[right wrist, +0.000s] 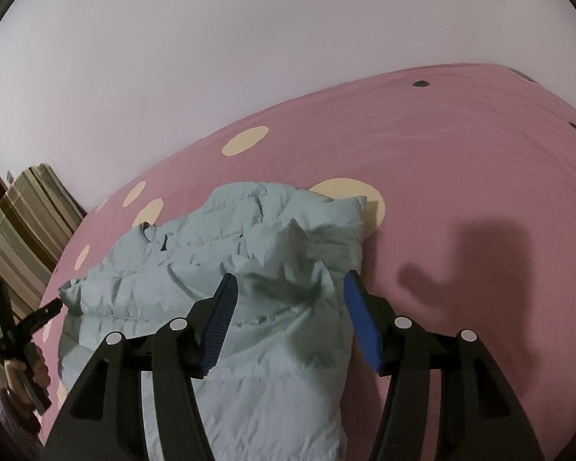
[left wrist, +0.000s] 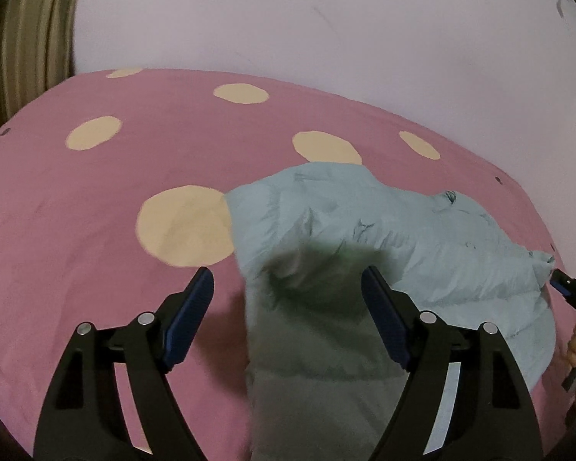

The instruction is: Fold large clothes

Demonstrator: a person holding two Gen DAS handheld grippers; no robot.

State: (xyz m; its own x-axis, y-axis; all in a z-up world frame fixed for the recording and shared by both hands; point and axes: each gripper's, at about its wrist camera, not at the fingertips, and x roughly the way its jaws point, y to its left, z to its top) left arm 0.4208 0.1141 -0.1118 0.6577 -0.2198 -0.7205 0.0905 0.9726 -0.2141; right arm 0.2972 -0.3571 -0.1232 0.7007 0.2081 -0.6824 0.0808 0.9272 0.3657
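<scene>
Pale blue jacket (left wrist: 364,230) lies crumpled on pink dotted bed (left wrist: 96,199), lower centre-right of left view. Left gripper (left wrist: 288,292) fingers spread, jacket edge between, unpinched (slight blur). Right gripper (right wrist: 290,296) fingers spread astride jacket fold, not pressing

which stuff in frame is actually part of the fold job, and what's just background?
Part of the job:
- light blue puffer jacket, crumpled
- pink spotted bedsheet it lies on
- left gripper, open, above the jacket's edge
- right gripper, open, jacket fabric between the fingers but not pinched

Background:
- striped curtain
- plain wall
</scene>
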